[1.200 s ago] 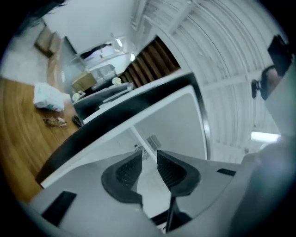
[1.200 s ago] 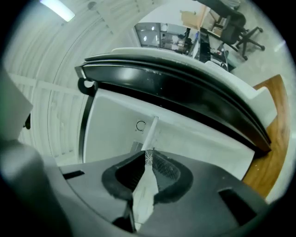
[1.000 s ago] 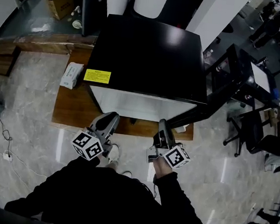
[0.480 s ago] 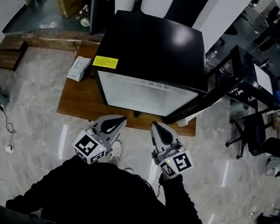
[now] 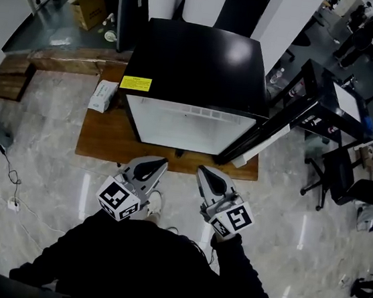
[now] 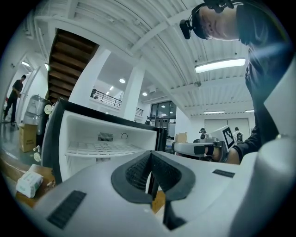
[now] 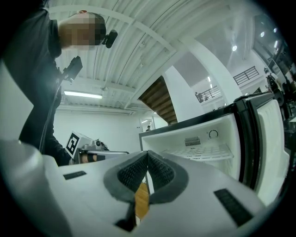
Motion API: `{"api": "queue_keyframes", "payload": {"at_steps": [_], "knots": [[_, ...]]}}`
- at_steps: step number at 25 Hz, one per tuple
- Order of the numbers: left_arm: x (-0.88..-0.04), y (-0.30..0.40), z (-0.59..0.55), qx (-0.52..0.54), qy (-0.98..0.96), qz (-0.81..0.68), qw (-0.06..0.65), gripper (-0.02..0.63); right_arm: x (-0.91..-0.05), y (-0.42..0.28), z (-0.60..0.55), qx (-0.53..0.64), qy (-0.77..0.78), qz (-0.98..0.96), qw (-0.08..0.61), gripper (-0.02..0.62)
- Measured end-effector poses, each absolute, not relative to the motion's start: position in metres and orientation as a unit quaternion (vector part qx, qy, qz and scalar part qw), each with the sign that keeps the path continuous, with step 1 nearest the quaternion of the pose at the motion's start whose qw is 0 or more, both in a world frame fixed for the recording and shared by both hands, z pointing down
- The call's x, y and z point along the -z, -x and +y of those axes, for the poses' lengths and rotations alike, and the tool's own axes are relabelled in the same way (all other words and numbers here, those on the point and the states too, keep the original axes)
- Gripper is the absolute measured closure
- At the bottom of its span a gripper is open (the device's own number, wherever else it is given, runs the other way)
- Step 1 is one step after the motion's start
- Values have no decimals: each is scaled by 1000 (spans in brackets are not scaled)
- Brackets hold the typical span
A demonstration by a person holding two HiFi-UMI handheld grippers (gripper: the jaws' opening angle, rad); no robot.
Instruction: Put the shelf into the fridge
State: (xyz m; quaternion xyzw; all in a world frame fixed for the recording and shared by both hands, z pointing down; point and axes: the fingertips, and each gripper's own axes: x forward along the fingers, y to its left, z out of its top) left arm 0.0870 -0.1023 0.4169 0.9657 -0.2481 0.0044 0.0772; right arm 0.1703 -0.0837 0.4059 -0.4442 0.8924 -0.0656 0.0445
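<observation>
The 2 grippers are hanging side by side just in front of the fridge, which is standing on a wooden platform with its door swung wide at its right side. The left gripper is showing its jaws pressed together with nothing between them, and the right gripper is doing the same, so neither tool is carrying anything. The shelf is lying inside the fridge, spanning the white interior from wall to wall just below the vent and the round dial on the back wall, and it is looking level from both gripper views. Judging from that, the placing itself is looking done, and the step in hand is checking the seat and clearing away from the opening. Doing it well is meaning looking at both side edges of the shelf for even support on the fridge walls, since the supports are not showing clearly here. If 1 side is sitting high, a closed gripper tip pressing gently on the front edge is likely being enough, with no need for a grip. Both tools are needing to stay clear of the door edge at the fridge's right, and any push on the door is best going near its free edge.
</observation>
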Motion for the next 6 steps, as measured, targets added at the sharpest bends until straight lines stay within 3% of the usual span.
{"api": "queue_keyframes", "payload": {"at_steps": [6], "knots": [[-421, -87, -76, -7, -963, -244, 112, 600, -408, -165, -59, 81, 440, 894, 34, 589]]}}
